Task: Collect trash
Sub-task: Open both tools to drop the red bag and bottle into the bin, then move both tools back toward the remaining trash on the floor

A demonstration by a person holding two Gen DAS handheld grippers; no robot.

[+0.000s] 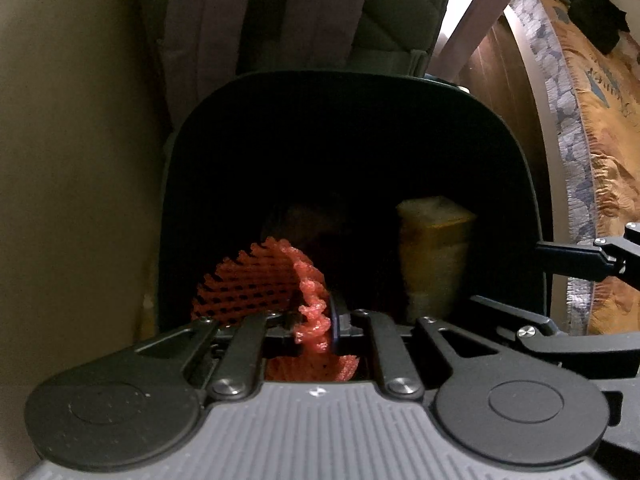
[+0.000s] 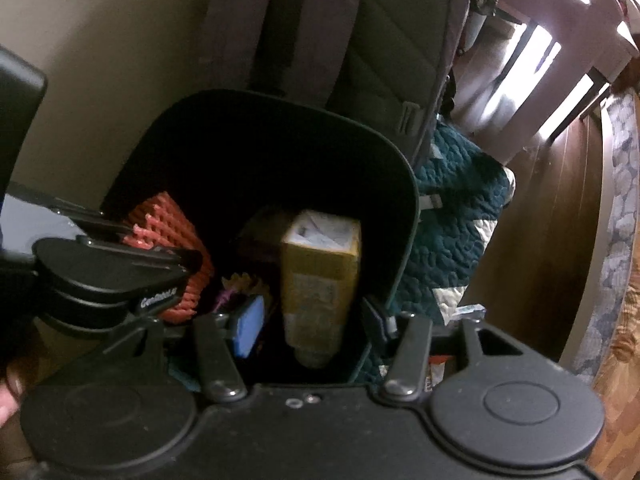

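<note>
- Our left gripper (image 1: 316,330) points down into a dark trash bin (image 1: 532,184); its fingers stand narrow and pinch a crumpled fold of red foam netting (image 1: 256,284).
- The netting is soft, open-meshed foam with a diamond lattice and a frilled, ragged edge; most of it fans out to the left inside the bin, and a small part hangs below the fingers.
- Our right gripper (image 2: 316,320) hangs over the same bin, fingers about half apart, with a blue pad (image 2: 250,328) on the left one. A yellow carton (image 2: 318,276) stands between them, but blur keeps us from telling whether the pads touch it.
- The carton is boxy with a flat, pale printed top and a rounded neck at its lower end; the print is too smeared to read.
- The bin has smooth, matt walls and a rounded, squarish mouth. Its depths are nearly black, and something yellow and purple (image 2: 236,288) beside the carton cannot be identified.
- A grey padded backpack (image 2: 384,40) with quilted panels leans behind the bin, its top cut off.
- To the right lie a teal quilted cloth (image 2: 452,216), a wooden floor (image 2: 560,220) and a patterned rug (image 1: 600,160) with a fringed edge.
</note>
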